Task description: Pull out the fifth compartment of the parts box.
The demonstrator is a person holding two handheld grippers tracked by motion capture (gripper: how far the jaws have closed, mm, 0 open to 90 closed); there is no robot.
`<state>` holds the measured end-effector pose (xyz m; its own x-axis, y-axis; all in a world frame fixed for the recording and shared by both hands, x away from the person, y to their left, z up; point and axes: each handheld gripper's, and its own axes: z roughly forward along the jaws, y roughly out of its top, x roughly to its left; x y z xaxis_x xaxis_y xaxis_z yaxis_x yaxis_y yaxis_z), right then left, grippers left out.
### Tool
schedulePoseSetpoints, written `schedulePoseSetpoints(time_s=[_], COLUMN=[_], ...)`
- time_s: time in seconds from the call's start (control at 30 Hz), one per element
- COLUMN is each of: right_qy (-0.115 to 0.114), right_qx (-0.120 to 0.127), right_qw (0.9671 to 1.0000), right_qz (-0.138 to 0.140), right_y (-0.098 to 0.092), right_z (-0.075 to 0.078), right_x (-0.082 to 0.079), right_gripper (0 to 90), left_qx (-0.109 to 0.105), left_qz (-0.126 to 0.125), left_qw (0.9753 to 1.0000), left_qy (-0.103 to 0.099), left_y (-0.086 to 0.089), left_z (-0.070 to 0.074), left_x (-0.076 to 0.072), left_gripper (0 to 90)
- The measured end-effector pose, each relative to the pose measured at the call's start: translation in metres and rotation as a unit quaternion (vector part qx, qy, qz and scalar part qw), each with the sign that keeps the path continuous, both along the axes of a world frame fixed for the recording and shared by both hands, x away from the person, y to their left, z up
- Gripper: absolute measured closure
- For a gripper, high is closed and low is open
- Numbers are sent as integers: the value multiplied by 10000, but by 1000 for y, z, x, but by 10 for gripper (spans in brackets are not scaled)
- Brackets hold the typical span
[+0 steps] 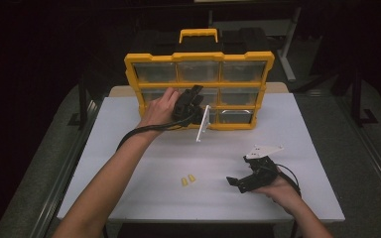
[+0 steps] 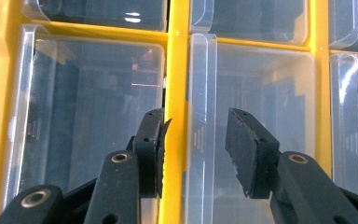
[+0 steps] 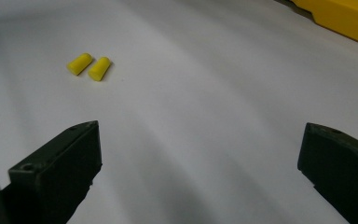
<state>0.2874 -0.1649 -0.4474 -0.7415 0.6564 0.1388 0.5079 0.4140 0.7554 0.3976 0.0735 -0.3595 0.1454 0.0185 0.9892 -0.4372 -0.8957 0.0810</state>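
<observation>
Yellow earplugs point(image 3: 89, 66) lie well ahead of the right tool point(image 3: 200, 172), untouched.

A yellow plastic organiser case with clear drawers point(image 1: 198, 89) stands upright at the upper centre of the frame, on the far part of the white rectangular bench point(image 1: 129, 148). Two small yellow foam earplugs point(image 1: 187, 180) lie side by side on the bench at lower centre, well in front of the case.
</observation>
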Motion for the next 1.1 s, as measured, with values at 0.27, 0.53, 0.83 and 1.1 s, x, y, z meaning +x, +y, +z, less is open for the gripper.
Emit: schedulePoseSetpoints(time_s=[0.27, 0.53, 0.83, 1.1], right_qy=[2, 2, 2, 2], right_qx=[0, 3, 5, 10], right_qw=[10000, 10000, 10000, 10000], right_qz=[1, 2, 2, 0], right_y=[0, 0, 0, 0], right_z=[0, 0, 0, 0], right_x=[0, 0, 0, 0], right_gripper=[0, 0, 0, 0], left_qx=[106, 109, 149, 217], left_qz=[144, 210, 237, 232], left_qw=[9998, 9997, 9996, 9995], left_qy=[102, 107, 27, -83], left_y=[0, 1, 1, 1], left_z=[1, 2, 1, 0], left_x=[1, 2, 1, 1], left_gripper=[686, 738, 766, 782])
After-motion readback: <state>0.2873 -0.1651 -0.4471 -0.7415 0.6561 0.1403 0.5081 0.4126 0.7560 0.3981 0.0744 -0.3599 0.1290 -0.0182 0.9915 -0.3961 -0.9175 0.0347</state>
